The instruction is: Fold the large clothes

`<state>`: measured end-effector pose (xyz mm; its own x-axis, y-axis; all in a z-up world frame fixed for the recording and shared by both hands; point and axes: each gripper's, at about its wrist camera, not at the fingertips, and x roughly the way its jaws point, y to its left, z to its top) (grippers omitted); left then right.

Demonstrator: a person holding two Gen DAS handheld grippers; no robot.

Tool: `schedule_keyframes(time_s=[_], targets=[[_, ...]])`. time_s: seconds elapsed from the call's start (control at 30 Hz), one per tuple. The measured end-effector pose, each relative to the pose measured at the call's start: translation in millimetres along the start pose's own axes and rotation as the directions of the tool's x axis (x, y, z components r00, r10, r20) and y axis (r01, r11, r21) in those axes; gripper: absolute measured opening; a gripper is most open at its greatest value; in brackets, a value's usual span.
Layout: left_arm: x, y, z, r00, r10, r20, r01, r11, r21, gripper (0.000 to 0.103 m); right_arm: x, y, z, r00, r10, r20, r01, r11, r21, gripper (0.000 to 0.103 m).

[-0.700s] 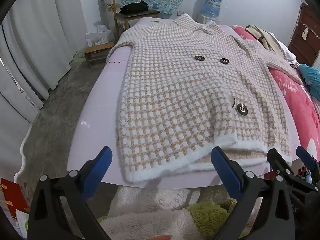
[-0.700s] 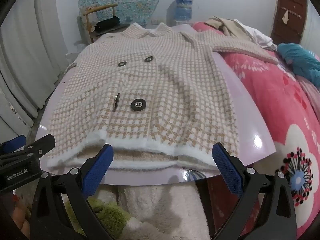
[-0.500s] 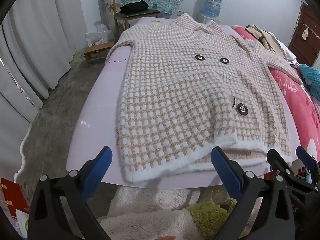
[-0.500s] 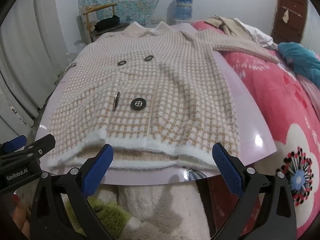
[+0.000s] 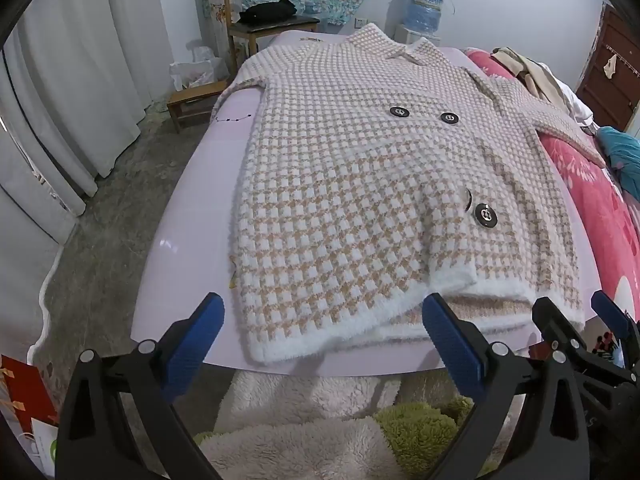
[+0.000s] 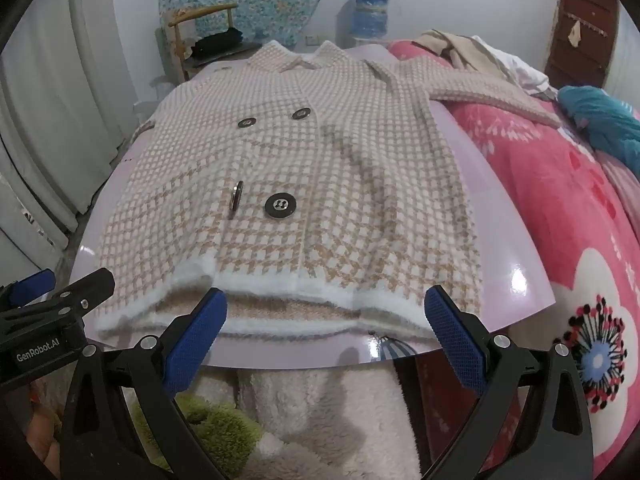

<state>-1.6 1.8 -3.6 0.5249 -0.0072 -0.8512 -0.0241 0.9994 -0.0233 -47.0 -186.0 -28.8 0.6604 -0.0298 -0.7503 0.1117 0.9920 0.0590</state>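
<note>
A beige-and-white checked fuzzy coat (image 5: 360, 200) lies flat on the glossy lilac surface (image 5: 180, 240). Left gripper (image 5: 324, 344) and right gripper (image 6: 326, 334) hover near its hem, jaws wide open, empty.

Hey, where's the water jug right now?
The water jug stands against the far wall beyond the coat, right of the chair; in the right wrist view it sits top centre.

I see a glossy lilac board (image 5: 188, 216) carrying the coat (image 5: 360, 200) flat, its hem at the near edge, one sleeve over the right edge.
</note>
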Motion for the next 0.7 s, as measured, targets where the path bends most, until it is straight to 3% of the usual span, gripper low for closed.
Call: schedule_keyframes(time_s=[0.7], targets=[[1.4,-2.3,1.1,1.0,0.0,-0.003,0.0,1.0,-0.002,0.097,-0.6,1.4,0.8,1.0,-0.003,-0.002,0.003,1.0,-0.002,0.095]])
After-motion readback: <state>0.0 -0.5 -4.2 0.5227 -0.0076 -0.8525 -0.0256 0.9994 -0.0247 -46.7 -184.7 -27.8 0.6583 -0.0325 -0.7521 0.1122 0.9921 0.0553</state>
